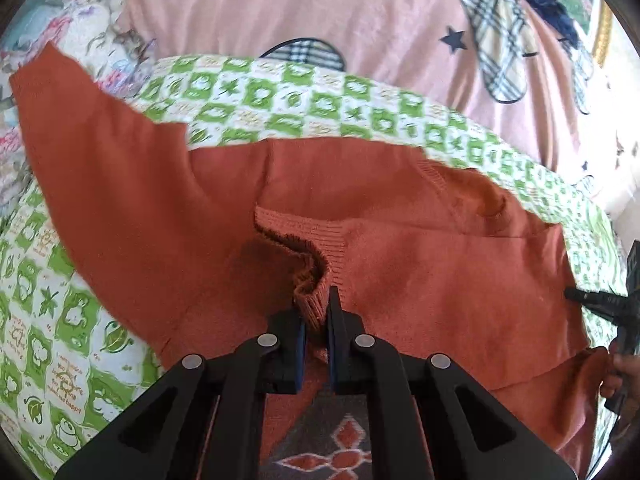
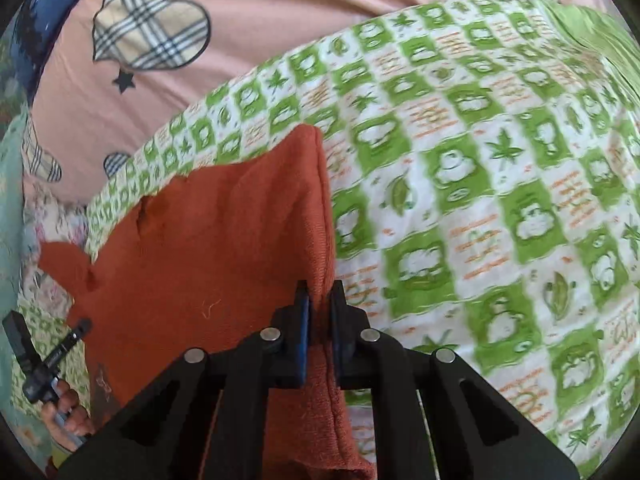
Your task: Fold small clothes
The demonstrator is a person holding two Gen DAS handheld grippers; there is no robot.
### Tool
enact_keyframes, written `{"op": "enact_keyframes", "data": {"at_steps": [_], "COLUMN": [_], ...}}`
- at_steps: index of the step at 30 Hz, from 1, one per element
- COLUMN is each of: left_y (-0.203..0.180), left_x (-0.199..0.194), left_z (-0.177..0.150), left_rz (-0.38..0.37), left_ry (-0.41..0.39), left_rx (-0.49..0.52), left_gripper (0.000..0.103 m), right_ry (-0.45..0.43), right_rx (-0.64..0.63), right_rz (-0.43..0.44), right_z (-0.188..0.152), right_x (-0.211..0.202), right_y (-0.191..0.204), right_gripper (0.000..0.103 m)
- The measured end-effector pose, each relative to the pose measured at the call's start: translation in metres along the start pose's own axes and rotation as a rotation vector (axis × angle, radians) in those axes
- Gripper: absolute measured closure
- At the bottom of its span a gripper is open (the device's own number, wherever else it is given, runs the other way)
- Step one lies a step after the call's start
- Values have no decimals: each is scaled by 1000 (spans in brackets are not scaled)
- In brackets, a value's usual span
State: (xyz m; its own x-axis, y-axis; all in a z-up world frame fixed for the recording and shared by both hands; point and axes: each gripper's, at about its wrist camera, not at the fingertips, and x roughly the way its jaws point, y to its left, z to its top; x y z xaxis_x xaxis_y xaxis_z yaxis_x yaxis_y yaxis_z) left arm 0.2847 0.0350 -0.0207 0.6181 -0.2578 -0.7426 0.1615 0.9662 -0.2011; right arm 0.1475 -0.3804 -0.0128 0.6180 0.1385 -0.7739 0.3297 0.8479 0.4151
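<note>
Left wrist view showed your left gripper (image 1: 316, 312) pinched shut on the ribbed collar (image 1: 316, 300) of a rust-orange knit sweater (image 1: 420, 272). The body of the sweater spread ahead of the claw and to both sides, lying on the green-and-white checked blanket (image 1: 280, 96), with one sleeve (image 1: 80, 140) trailing away ahead and to the left. Below the claw a dark patterned panel (image 1: 320, 452) of the knit hung toward you.

From the right wrist view, your right gripper (image 2: 320, 308) was clamped on a folded side edge (image 2: 320, 208) of the same sweater, the cloth running straight ahead from the fingertips and draping down beneath them. The checked blanket (image 2: 480, 200) filled everything to the right of the claw; the pink bedsheet (image 2: 260, 40) lay farther ahead.

You could judge the knit as soft, light and limp, stretchy at the ribbing, so it would sag between your two grips rather than hold a line. Ribbed bands and seamed edges looked like the firmest places to hold; the loose middle would likely bunch.

Small orange lettering sat in the blanket's white squares; beside the left claw one patch seemed to end in "happy", the rest too blurred to read.
</note>
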Motion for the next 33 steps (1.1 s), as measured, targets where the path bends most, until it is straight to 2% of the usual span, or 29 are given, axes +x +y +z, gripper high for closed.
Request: {"op": "enact_keyframes", "data": {"at_steps": [2, 4, 6, 8, 10, 11, 13, 15, 16, 18, 21, 26, 27, 29, 30, 31, 33], "left_y": [-9, -16, -13, -6, -3, -3, -2, 2, 5, 17, 43, 104, 119, 141, 153, 164, 189], "left_x": [0, 9, 18, 21, 21, 21, 23, 20, 17, 7, -9, -28, -30, -31, -31, -31, -25], "left_z": [1, 0, -1, -3, -6, -8, -9, -9, -10, -14, -16, -5, 0, 10, 16, 21, 33], "left_rz": [-20, 6, 1, -3, -19, -23, -22, -29, -31, -29, 18, 80, 102, 146, 186, 222, 280], "left_ry": [-11, -3, 20, 29, 29, 33, 42, 45, 43, 37, 17, -26, -34, -55, -77, -94, -116], "left_rx": [22, 43, 21, -1, -7, -8, -6, -15, -23, -33, -53, -180, -209, -242, -260, -276, -308], "left_gripper": [96, 96, 96, 96, 96, 95, 95, 93, 91, 89, 88, 88, 83, 64, 47, 36, 31], "right_ry": [41, 58, -35, -92, -56, -19, 39, 65, 55, 37, 1, 1, 5, 19, 28, 36, 57], "right_rx": [-4, 3, -10, -68, -132, -142, -127, -42, 18, 43, 2, -89, -108, -137, -150, -160, -182], "right_rz": [-20, -109, -143, -69, 6, 4, -60, -114, -56, -34, 15, 111, 120, 129, 129, 129, 123], "right_z": [-3, -4, -8, -19, -31, -36, -43, -46, -47, -51, -61, -85, -91, -96, -100, -105, -112], "right_x": [10, 13, -12, -31, -29, -22, -2, 6, 2, -13, -36, -60, -62, -56, -55, -52, -49], "right_y": [-1, -1, 13, 38, 60, 64, 58, 34, 23, 23, 35, 67, 76, 96, 102, 106, 115], "right_gripper": [92, 87, 85, 85, 78, 76, 75, 76, 76, 75, 70, 62, 61, 59, 58, 57, 56]}}
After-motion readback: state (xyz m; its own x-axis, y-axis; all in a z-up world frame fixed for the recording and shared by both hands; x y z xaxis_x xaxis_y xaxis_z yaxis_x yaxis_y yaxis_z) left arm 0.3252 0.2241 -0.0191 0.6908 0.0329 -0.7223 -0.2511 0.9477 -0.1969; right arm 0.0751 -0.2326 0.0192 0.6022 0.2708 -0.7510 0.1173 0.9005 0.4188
